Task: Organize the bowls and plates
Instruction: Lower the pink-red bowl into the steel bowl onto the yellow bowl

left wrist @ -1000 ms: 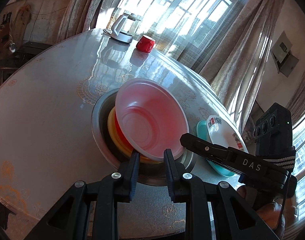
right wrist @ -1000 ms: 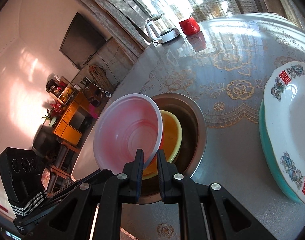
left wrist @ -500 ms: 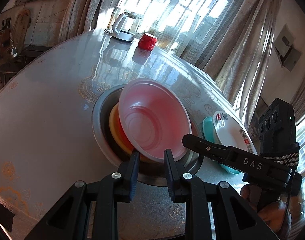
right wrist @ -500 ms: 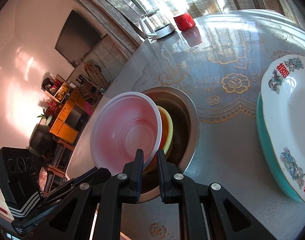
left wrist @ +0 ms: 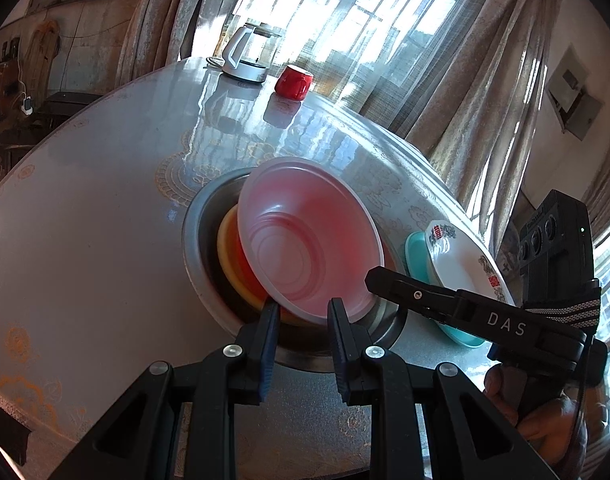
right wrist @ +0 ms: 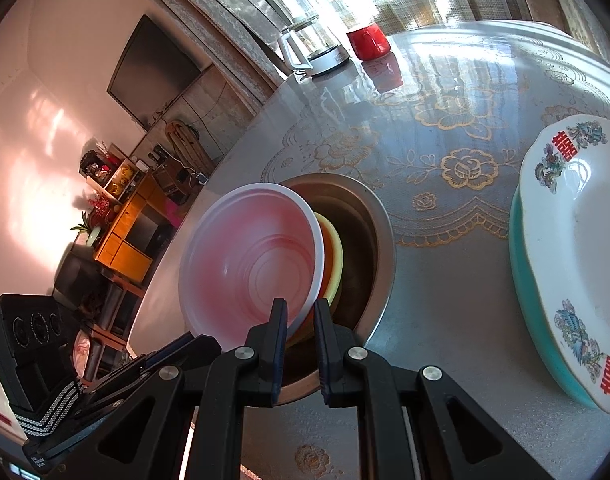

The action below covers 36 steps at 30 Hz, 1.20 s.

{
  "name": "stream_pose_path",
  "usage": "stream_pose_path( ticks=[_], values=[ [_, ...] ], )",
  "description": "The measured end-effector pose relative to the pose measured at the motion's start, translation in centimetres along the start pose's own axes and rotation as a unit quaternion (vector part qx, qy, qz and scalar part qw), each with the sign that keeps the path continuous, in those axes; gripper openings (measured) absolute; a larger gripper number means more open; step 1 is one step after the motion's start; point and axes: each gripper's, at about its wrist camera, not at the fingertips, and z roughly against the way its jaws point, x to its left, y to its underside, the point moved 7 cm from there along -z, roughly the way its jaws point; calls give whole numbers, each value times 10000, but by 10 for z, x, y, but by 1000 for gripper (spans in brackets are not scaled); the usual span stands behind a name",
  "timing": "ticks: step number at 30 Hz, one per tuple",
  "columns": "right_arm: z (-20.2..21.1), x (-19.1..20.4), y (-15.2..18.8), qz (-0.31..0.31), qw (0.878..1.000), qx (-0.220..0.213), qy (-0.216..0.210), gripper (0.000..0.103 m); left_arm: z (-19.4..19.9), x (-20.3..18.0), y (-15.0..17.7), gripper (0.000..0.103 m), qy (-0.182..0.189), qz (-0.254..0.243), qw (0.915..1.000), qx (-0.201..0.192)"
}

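Observation:
A translucent pink bowl (left wrist: pixel 309 248) (right wrist: pixel 257 264) is tipped up on edge over a yellow bowl (left wrist: pixel 227 248) (right wrist: pixel 335 256) that lies in a steel basin (left wrist: pixel 201 220) (right wrist: pixel 381 240). My left gripper (left wrist: pixel 303 312) is shut on the pink bowl's near rim. My right gripper (right wrist: pixel 299 314) is shut on the rim too, with one finger inside the bowl and one behind it. In the left wrist view the right gripper (left wrist: pixel 371 276) reaches in from the right. A white flowered plate (left wrist: pixel 461 256) (right wrist: pixel 577 240) rests on a teal plate (left wrist: pixel 415 252) (right wrist: pixel 521 280) to the right of the basin.
A glass kettle (left wrist: pixel 245 56) (right wrist: pixel 309 48) and a red cup (left wrist: pixel 293 80) (right wrist: pixel 367 42) stand at the round table's far edge, by the curtained window. A person's hand (left wrist: pixel 545 412) holds the right gripper. The table edge runs close below both grippers.
The pink bowl has tipped a little and hides more of the yellow bowl in the right wrist view. Both grippers keep their hold and have not moved.

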Motion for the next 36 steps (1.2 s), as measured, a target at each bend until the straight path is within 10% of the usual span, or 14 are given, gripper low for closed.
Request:
stream_pose_path(
  ticks=[22, 36],
  values=[
    [7, -6, -2, 30, 9998, -56, 209, 23, 6, 10, -4, 24, -87, 148, 9998, -111],
    [-7, 4, -10, 1053, 9877, 53, 1156, 25, -7, 11, -9, 24, -170, -74, 9998, -119]
  ],
)
